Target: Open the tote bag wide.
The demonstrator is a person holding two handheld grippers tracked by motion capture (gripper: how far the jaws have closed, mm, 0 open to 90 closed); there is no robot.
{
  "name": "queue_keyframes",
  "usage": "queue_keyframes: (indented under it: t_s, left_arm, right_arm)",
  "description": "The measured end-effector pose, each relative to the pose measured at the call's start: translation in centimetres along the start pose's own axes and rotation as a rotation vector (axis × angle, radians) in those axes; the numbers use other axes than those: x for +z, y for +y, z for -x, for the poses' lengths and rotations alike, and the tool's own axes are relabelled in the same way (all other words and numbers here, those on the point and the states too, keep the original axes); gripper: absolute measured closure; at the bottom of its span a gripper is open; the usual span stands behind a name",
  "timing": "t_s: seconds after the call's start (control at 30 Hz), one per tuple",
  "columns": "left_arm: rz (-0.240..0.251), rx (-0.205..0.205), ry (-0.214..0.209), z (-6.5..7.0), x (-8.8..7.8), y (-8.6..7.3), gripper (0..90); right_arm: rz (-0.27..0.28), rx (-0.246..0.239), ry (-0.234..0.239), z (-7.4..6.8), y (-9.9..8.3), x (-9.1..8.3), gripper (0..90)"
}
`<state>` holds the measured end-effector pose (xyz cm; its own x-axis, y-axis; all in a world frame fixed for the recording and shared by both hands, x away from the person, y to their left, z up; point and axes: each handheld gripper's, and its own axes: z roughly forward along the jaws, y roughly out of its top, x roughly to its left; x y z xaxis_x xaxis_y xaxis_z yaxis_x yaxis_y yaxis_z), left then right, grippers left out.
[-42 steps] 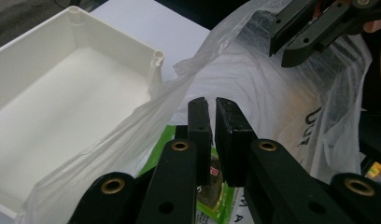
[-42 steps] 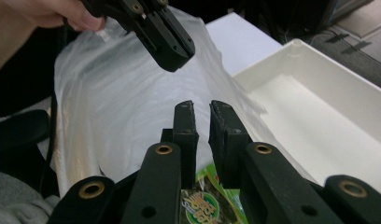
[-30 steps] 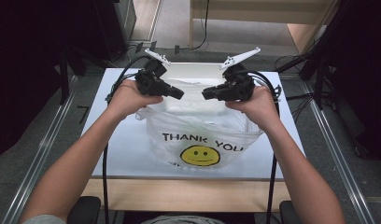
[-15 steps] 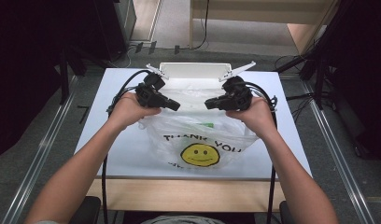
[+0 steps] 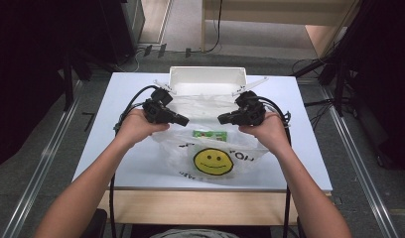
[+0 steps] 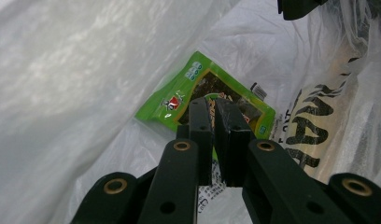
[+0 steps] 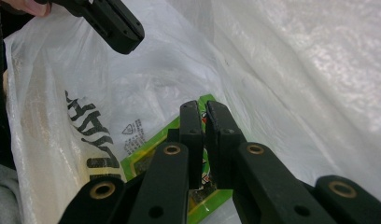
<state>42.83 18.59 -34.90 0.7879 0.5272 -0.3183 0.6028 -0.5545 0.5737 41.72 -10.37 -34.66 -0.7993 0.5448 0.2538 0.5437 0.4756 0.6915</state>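
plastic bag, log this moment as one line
left tongs: shut on plastic bag edge | right tongs: shut on opposite edge | bag mouth held open on table | green packet inside

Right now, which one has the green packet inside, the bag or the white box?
The smiley-face plastic bag: the green packet shows through its clear plastic. The white box stands behind it.

White tabletop (image 5: pixel 126 99) with a light wood front edge. Landmark: white rectangular bin (image 5: pixel 206 79) at the far edge, centered. Clear plastic bag (image 5: pixel 213 148) with yellow smiley print lies on the tabletop just in front of the bin, reaching toward the near edge. Green snack packet (image 5: pixel 209 134) sits inside the bag, between bin and smiley.
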Motion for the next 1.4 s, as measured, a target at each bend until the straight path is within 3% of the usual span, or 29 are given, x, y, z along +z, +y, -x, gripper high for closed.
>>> queue_keyframes:
  t_s: [0.13, 0.23, 1.0, 1.4]
  left_arm:
    - [-0.008, -0.001, 0.013, -0.1, 0.5, -0.5, 86.9]
    - [-0.006, -0.007, 0.012, -0.1, 0.8, -0.7, 86.8]
    - [-0.017, -0.068, 0.024, -1.4, 3.7, -3.9, 86.8]
    - [-0.012, -0.106, 0.024, -2.3, 4.9, -4.9, 86.2]
  right_arm:
    - [-0.024, 0.006, -0.011, 0.2, -0.3, 0.3, 88.8]
    - [-0.008, 0.010, -0.005, 0.3, -0.6, 0.4, 88.9]
    - [-0.034, 0.086, -0.051, 2.3, -4.6, 2.7, 89.1]
    - [-0.056, 0.150, -0.082, 3.9, -6.5, 3.5, 89.0]
